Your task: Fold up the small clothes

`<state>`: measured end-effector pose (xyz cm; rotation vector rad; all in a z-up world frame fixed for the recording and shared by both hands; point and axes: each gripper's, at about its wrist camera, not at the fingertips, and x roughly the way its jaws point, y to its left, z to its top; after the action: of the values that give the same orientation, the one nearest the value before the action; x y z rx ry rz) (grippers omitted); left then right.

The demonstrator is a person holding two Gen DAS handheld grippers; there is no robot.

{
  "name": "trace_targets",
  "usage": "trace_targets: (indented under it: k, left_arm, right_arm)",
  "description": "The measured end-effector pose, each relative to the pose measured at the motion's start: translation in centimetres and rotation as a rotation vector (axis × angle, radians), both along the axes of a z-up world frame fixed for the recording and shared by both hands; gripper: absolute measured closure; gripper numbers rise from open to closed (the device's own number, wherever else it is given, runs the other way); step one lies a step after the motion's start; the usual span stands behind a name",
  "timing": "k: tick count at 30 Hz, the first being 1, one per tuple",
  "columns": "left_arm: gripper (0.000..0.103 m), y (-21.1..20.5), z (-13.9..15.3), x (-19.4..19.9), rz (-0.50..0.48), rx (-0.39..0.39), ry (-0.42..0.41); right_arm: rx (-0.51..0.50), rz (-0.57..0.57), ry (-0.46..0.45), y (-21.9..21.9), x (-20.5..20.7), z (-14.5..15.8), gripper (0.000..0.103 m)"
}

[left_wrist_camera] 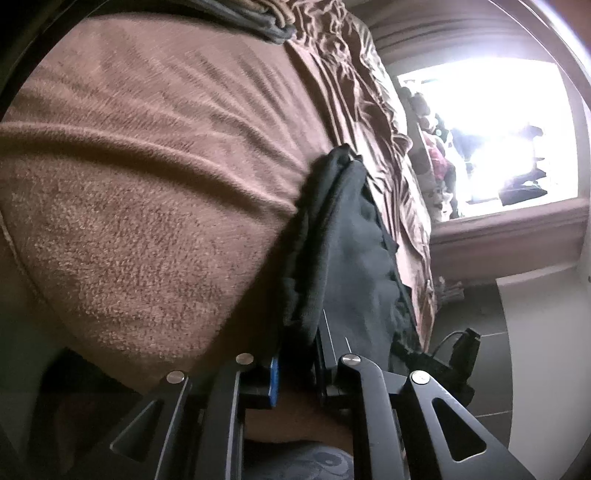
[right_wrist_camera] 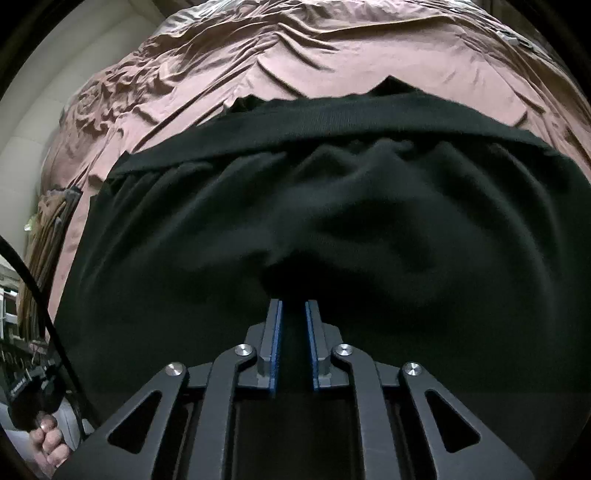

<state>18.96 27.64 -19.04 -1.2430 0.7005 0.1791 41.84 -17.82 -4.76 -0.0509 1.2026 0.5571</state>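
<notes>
A dark green-black garment (right_wrist_camera: 332,206) with a ribbed waistband (right_wrist_camera: 332,114) hangs spread out over a pink-brown bed sheet (right_wrist_camera: 258,55) in the right wrist view. My right gripper (right_wrist_camera: 293,306) is shut on the garment's near edge, with cloth between its blue pads (right_wrist_camera: 277,332). In the left wrist view the same garment (left_wrist_camera: 347,243) hangs edge-on and drapes over my left gripper (left_wrist_camera: 295,354). The left fingers are mostly hidden under the cloth and look closed on it.
A brown terry towel or cushion (left_wrist_camera: 147,166) fills the left of the left wrist view. Crumpled sheet (left_wrist_camera: 369,110) runs to a bright window (left_wrist_camera: 498,129). A folded pile (left_wrist_camera: 266,18) lies at the top. Tiled floor (left_wrist_camera: 491,350) is at lower right.
</notes>
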Motion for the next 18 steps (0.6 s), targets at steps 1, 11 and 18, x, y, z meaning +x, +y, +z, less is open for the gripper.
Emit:
trace_targets:
  k: [1,11,18]
  left_arm:
    - [0.089,0.0,-0.1,0.0,0.001,0.000,0.007]
    - [0.078,0.3,-1.5,0.6,0.011,-0.038,0.025]
    - [0.087,1.0,-1.8,1.0,0.024,-0.074,-0.002]
  right_arm:
    - [0.002,-0.003,0.001,-0.2,0.2,0.1,0.096]
    - [-0.023,-0.020,0.003,1.1,3.5,0.1,0.097]
    - [-0.045,-0.021,-0.007,2.6,5.5,-0.3,0.097]
